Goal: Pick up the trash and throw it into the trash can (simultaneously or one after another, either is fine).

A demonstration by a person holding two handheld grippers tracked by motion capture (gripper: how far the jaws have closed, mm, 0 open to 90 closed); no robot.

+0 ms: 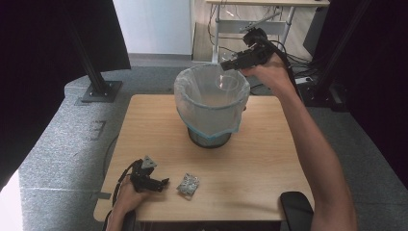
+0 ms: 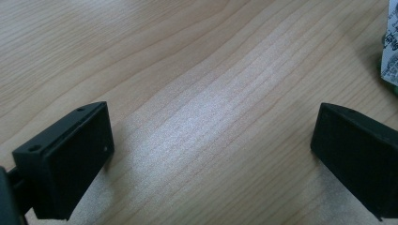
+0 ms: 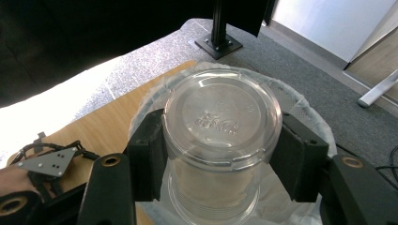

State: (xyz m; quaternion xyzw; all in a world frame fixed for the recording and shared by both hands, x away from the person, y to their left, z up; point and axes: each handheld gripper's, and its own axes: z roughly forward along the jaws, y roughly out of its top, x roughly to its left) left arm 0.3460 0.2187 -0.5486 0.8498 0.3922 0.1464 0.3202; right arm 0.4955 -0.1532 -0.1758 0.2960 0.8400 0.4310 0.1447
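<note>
Right claw (image 3: 220, 154) clamped on clear plastic cup (image 3: 220, 136) over lined bin (image 1: 211, 103) at far middle of surface (image 1: 269, 159), risking slip or rim strike if tilted; left claw (image 2: 211, 159) wide apart, holding nothing, near-left beside crumpled wrapper (image 1: 188, 184).

Soft, even daylight fills the high view, with dark curtains at both sides. A blown-out white patch sits on the floor (image 1: 9, 202) at lower left. The left gripper view shows a pale sheen across the table (image 2: 197, 117), its near edges slightly soft. The cup (image 3: 220, 126) catches mild glare.
</note>
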